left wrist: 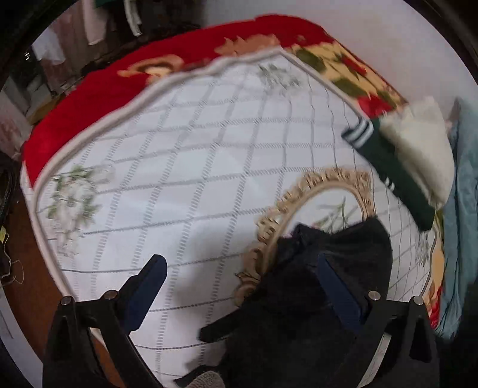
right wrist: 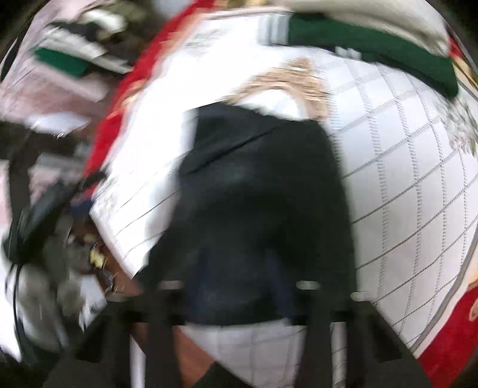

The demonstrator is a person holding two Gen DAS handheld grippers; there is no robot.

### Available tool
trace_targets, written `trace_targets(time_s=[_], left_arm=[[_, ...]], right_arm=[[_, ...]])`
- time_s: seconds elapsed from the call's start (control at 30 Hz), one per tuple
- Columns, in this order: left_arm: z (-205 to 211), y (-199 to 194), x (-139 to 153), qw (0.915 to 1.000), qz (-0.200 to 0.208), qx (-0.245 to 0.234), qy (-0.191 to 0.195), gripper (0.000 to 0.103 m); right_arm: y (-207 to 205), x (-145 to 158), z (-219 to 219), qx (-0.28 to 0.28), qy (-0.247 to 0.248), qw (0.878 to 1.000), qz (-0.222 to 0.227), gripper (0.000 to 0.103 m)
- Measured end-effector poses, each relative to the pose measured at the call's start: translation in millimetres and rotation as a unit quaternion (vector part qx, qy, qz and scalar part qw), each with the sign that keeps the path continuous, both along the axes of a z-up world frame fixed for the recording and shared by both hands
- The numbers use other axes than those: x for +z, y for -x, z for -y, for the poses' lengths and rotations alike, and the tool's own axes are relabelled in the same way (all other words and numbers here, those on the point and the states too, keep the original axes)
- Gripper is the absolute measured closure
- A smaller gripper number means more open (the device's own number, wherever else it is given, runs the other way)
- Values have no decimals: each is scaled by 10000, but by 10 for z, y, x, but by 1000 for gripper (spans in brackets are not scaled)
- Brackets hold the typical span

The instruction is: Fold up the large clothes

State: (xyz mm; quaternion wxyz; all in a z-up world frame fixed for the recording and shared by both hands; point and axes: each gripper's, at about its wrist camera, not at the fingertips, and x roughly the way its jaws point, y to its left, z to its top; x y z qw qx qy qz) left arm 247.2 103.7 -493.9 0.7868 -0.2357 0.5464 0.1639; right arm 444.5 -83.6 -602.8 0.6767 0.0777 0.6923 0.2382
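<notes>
Black garment [left wrist: 316, 286] is lying bunched on the white quilted bed cover [left wrist: 185, 167], left gripper [left wrist: 239, 286] hanging open and empty – right gripper [right wrist: 239, 286] too blurred to tell – so a grab is probably risking snagging the cover too.

This is a bedroom in a home. A bed [left wrist: 185, 155] fills the left wrist view, covered by a white quilted sheet [left wrist: 209, 143] with a grid pattern and embroidered flowers, and a red floral blanket [left wrist: 98, 98] shows beyond it from 9 to 1 o'clock. Folded clothes [left wrist: 418, 143] lie stacked at 3 o'clock against a plain wall [left wrist: 373, 35], garments hang [left wrist: 95, 24] at 11 o'clock, and in the blurred right wrist view more clothes [right wrist: 74, 56] are heaped at 10 o'clock beside the bed.
</notes>
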Motion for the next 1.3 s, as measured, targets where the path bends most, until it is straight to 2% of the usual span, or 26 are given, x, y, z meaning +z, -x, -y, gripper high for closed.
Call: trace_targets(time_s=[0.07,0.1,0.2,0.27,0.33,0.37,0.43,0.5,0.57,0.6,0.7,0.77,0.9,0.97,1.0,1.03,1.07,1.1,1.13,1.17,1.23,1.3], left_arm=[[136,-71,-57,9999,7,-55,142,0],[183,-91,-44,9998,40,-85,164,0],[316,-198,-51,9998,74,-180,87,0],[355,-278,-90,9997,6,-192,114,0],[377,-340,-144,9998,-65,-199,57,0],[393,-394,-208,9996,-180,-232,-39,0],[406,-467,-336,9989,-328,-218,-257,0],[363,-571,-583,9965,-657,-157,-499,0],[297,-643,-801,9935,-936,-133,-635,0],[248,-665,-879,9936,-969,-111,-567,0],[156,-669,-948,9931,-1039,-40,-539,0],[102,-639,-951,9928,-1048,8,-574,0],[15,-551,-821,9938,-995,123,-488,0],[-5,-445,-601,9958,-788,212,-424,0],[0,-399,-525,9962,-725,235,-412,0],[11,-332,-435,9966,-668,266,-393,0],[32,-224,-326,9971,-581,330,-359,0],[53,-159,-270,9974,-523,369,-329,0],[100,-97,-218,9975,-496,415,-280,0],[146,-1,-203,9974,-513,459,-197,0],[260,110,-238,9969,-538,574,9,0],[377,255,-338,9955,-680,632,181,0]], right_arm=[[-273,-402,-16,-233,101,9986,-456,70],[-176,-557,-41,-262,87,9978,-606,70],[-251,-987,-95,-187,287,9958,-852,69],[-213,-872,-216,-155,359,9943,-992,67],[-226,-643,-149,-129,192,9935,-1119,66],[-260,-476,-45,-255,-56,9941,-1057,66],[-305,-140,200,-458,-394,9961,-638,66],[-360,-3,240,-544,-579,9962,-353,66],[-644,-22,52,-450,-719,9961,-245,66],[-715,-119,-44,-398,-649,9968,-243,66],[-925,-535,-550,-170,-191,9984,-494,68],[-1040,-823,-729,-100,23,9977,-672,68],[-1114,-714,-770,135,-56,9981,-602,68],[-1089,-544,-564,-79,-524,9965,-639,67],[-1075,-484,-489,-168,-699,9956,-594,63],[-1030,-390,-333,-301,-876,9945,-489,47],[-949,-287,-114,-471,-994,9936,-265,24],[-881,-249,46,-575,-1031,9930,-105,9],[-821,-275,179,-646,-1053,9923,3,8],[-728,-379,346,-632,-1111,9918,-80,8],[-600,-746,539,-597,-1035,9906,-667,8],[-497,-1148,611,-551,-1251,9827,-1252,10]])
